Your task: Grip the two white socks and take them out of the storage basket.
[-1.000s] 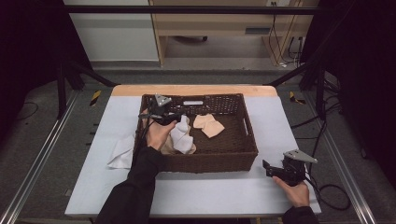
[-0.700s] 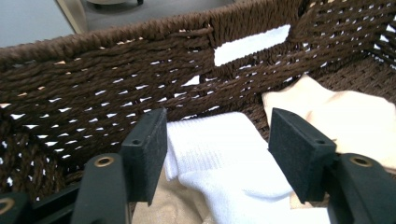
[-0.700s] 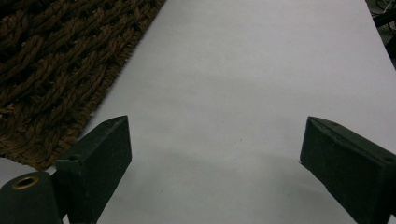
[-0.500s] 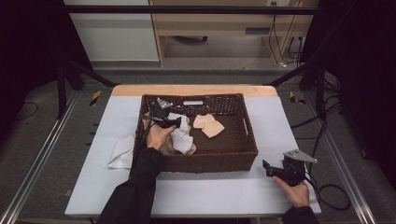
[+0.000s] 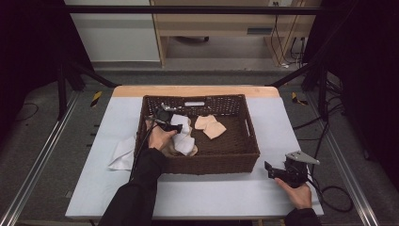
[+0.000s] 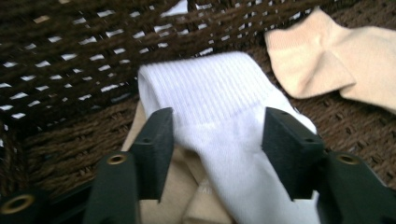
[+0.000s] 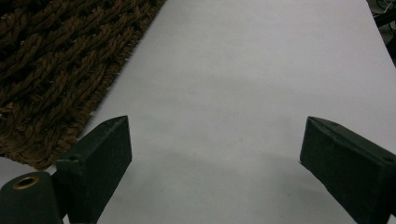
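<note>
White ribbed sock lay in the left part of the brown wicker basket, over beige socks. The left claw straddled it, its jaws having just been closing, pads against the sock's edges. The right claw rested released over the bare table, well apart beside the basket's corner.

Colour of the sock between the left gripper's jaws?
White, with a ribbed cuff. The sock shows best in the left gripper view.
</note>
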Motion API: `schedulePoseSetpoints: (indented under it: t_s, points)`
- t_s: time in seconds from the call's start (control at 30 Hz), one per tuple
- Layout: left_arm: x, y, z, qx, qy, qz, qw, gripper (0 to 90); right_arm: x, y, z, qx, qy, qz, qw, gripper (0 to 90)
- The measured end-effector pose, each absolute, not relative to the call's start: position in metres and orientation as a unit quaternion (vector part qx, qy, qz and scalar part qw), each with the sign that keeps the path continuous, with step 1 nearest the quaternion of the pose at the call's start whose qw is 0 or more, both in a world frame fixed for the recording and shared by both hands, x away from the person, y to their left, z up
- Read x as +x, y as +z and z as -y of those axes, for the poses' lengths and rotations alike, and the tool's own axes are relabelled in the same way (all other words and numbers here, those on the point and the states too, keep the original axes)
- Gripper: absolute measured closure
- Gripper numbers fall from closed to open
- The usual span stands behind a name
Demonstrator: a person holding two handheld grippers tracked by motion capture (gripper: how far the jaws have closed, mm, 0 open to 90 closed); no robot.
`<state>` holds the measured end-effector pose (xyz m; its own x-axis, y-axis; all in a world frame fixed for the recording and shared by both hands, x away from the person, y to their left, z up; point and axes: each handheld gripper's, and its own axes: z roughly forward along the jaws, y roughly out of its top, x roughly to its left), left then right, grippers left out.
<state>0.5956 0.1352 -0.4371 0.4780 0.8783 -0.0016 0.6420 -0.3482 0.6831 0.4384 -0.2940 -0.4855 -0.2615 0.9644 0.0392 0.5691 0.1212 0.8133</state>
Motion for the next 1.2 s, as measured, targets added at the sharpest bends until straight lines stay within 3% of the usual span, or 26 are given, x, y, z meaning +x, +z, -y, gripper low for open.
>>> schedulePoseSetpoints:
  t_s: [0.2,0.37,0.73,1.2]
  points:
    - [0.594,-0.437,-0.135,0.802,0.163,-0.484,0.311,70.4,0.438,-0.485,0.294,0.548,0.374,-0.7,0.264,9.3]
    - [0.592,-0.433,-0.134,0.801,0.16,-0.484,0.314,80.8,0.438,-0.485,0.294,0.548,0.374,-0.7,0.265,9.3]
    - [0.581,-0.408,-0.139,0.78,0.175,-0.468,0.377,84.1,0.438,-0.485,0.294,0.549,0.374,-0.699,0.265,9.3]
    - [0.55,-0.349,-0.157,0.739,0.209,-0.419,0.484,84.8,0.438,-0.485,0.294,0.55,0.374,-0.699,0.263,9.5]
